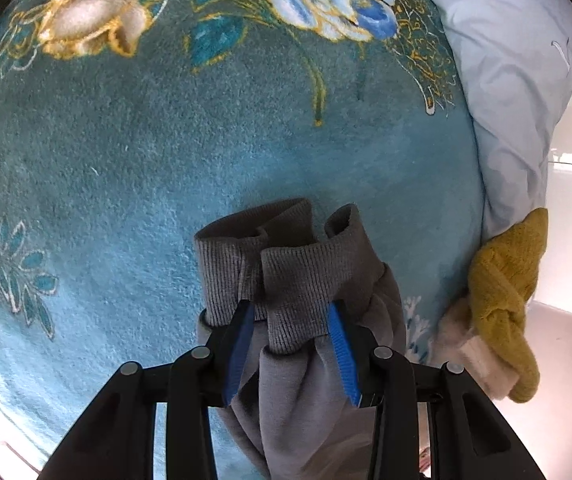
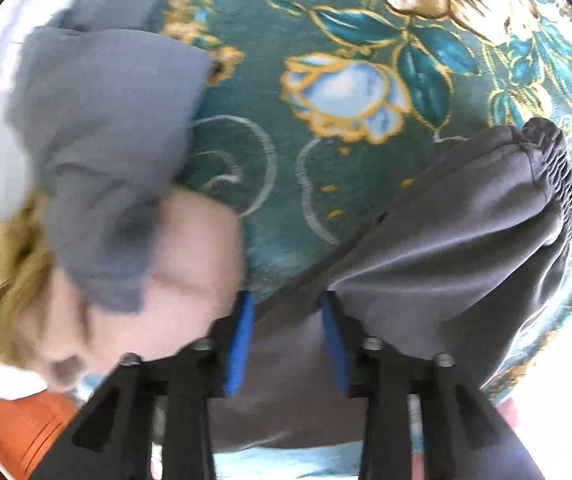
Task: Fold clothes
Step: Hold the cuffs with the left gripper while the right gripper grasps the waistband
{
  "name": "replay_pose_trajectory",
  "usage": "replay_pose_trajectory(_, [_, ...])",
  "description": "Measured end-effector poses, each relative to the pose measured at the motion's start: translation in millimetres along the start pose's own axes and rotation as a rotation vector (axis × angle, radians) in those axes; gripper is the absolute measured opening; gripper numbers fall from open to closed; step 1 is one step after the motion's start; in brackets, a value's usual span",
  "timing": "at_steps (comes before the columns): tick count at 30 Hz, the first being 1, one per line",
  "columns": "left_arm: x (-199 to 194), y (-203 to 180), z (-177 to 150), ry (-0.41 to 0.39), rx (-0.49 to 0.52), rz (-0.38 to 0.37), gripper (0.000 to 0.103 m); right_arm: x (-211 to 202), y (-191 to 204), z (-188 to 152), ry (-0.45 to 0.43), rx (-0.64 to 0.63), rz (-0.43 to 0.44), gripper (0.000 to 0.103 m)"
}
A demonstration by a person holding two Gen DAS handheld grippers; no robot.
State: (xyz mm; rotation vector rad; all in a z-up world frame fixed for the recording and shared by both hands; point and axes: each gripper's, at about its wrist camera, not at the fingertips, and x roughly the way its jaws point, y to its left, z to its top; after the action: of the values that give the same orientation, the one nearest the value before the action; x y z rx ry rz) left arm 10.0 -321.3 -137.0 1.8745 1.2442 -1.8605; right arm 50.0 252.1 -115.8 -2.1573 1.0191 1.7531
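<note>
I'm looking down my right gripper point(image 2: 286, 312) at grey trousers point(image 2: 445, 240) lying on the floral blanket point(image 2: 305, 128). Its blue fingers point(image 2: 242, 340) are straddling the trousers' edge, waistband up right of it. Left of the gripper, blurred grey, cream and mustard clothes point(image 2: 102, 152) are piling.

A teal floral blanket point(image 1: 166, 152) covers the surface (gold and blue blooms), a pale pillow point(image 1: 505, 80) beside it.

Both views daylit, fisheye-warped with dark corners. Left wrist sharp, blown-out white glare at right edge. Right wrist motion-blurred, worst at left; bright glare along left rim.
</note>
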Motion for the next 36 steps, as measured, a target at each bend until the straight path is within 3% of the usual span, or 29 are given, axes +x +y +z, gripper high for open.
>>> replay_pose_trajectory(4, [2,1,-5,-0.008,-0.025,-0.028,0.040,-19,4,-20,-0.021,-0.123,0.008,0.039])
replay_pose_trajectory(6, [1,0,-9,-0.021,-0.025,-0.033,0.009,-25,-10,-23,-0.022,-0.152,0.007,0.039])
replay_pose_trajectory(8, [-4,-3,-13,-0.041,0.001,-0.029,0.006,-31,-20,-27,-0.019,-0.159,0.012,0.039])
replay_pose_trajectory(13, [-36,4,-20,-0.107,0.000,-0.113,0.005,-36,-25,-48,-0.011,-0.175,0.025,0.039])
replay_pose_trajectory(15, [-44,13,-20,-0.125,0.003,-0.110,0.005,-36,-20,-53,-0.009,-0.191,0.025,0.039])
replay_pose_trajectory(17, [-35,21,-18,-0.100,0.030,-0.051,0.005,-37,-12,-56,-0.007,-0.211,0.021,0.039])
replay_pose_trajectory(22, [-15,27,-5,-0.025,0.020,0.004,0.013,-42,5,-65,-0.004,-0.260,0.028,0.039])
replay_pose_trajectory(24, [-10,25,-1,-0.015,0.035,0.051,0.030,-47,10,-66,-0.007,-0.278,0.026,0.039])
replay_pose_trajectory(29, [-7,32,2,-0.012,0.051,0.097,0.054,-57,8,-69,-0.023,-0.286,0.025,0.039])
replay_pose_trajectory(36, [8,52,-1,0.010,-0.122,-0.099,0.051,-64,-13,-71,-0.031,-0.235,0.008,0.039])
